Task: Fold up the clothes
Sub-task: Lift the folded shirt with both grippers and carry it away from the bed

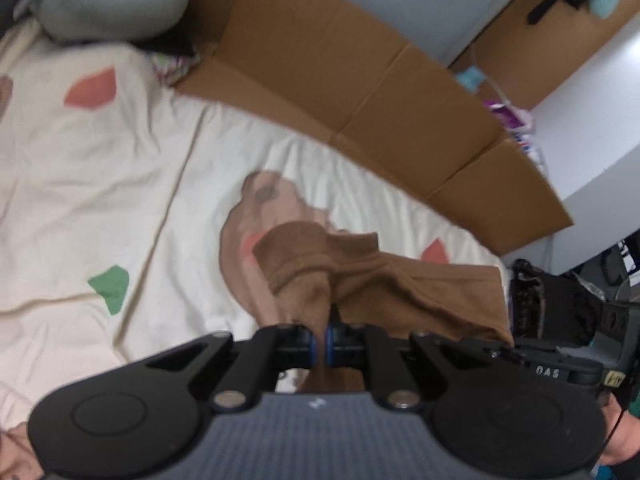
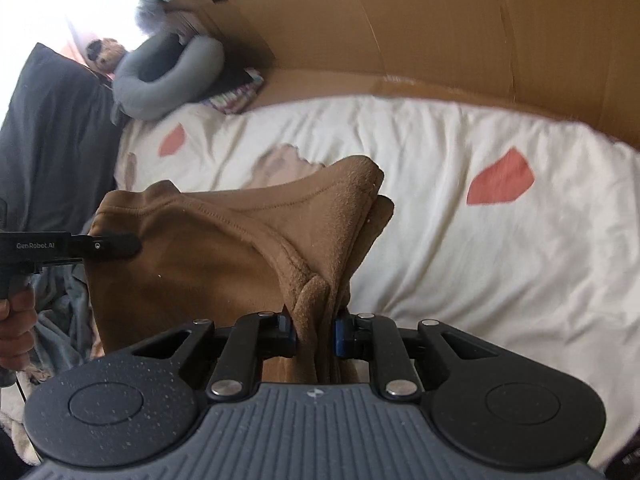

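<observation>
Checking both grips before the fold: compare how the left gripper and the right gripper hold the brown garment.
The left gripper pinches a thin strip of the brown garment, its pads nearly touching; the right gripper clamps a thick bunched wad, its pads further apart. Both are shut on the same garment, held above the bedsheet.

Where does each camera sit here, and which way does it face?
Left wrist: on the left gripper, facing the cream patterned bedsheet and cardboard; a hand shows at right.
Right wrist: on the right gripper, facing bedsheet and grey ring cushion; other hand at left.
Shared: brown fleece garment, pinched in both jaws.
</observation>
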Demonstrator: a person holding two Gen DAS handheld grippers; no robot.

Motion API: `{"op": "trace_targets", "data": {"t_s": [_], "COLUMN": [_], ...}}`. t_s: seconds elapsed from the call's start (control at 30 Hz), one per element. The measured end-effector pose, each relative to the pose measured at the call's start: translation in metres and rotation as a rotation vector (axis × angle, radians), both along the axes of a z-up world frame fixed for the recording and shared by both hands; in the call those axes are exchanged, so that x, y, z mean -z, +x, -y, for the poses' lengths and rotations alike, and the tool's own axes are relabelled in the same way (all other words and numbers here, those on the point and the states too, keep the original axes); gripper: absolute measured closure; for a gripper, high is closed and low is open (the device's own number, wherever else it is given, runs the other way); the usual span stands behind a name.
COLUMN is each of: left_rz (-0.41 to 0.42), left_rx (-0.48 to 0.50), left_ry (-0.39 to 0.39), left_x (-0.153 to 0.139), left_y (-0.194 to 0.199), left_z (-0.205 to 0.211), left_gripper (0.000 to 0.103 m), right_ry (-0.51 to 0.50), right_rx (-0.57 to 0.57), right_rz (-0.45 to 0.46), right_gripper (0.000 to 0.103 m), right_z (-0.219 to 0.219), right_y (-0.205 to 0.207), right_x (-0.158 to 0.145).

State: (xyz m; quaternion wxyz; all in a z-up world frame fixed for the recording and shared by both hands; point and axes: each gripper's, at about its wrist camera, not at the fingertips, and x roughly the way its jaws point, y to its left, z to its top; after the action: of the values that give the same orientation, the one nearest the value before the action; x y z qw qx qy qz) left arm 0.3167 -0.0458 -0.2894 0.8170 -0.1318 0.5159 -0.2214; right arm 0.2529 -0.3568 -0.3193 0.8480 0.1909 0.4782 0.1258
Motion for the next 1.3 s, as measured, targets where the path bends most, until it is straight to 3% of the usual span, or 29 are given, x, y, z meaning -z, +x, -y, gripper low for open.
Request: {"op": "trace_targets", "data": {"t_s": [0.23,0.53,0.97,1.3], "left_rz": [0.059,0.155,0.319,0.398], "left_rx": [0.018,-0.041,-0.035,-0.023], "left_ry": [0.010,-0.037,-0.068,-0.083], "left_x": [-0.071,-0.153,-0.290,-0.362], "left_y": [-0.032,-0.060,-0.092,-0.128], "left_z": [0.013,0.009,0.020,0.038], "left_gripper": [0.099,0.099,0.099,0.099], "right_ry": [0.000,-0.034,-0.138,-0.165], "right_rx": [-0.019,-0.017,-0.043,0.018], "right_rz": [0.096,0.212,0.379,0.440], "right_gripper": [0.088,0.088,0.088,0.088], "right_z": [-0.008,-0.012,-0.017,-0.008], "right_y": [-0.032,-0.055,-0.085,-0.123], "right_x": [-0.066,-0.154,-0.307,-0.378]}}
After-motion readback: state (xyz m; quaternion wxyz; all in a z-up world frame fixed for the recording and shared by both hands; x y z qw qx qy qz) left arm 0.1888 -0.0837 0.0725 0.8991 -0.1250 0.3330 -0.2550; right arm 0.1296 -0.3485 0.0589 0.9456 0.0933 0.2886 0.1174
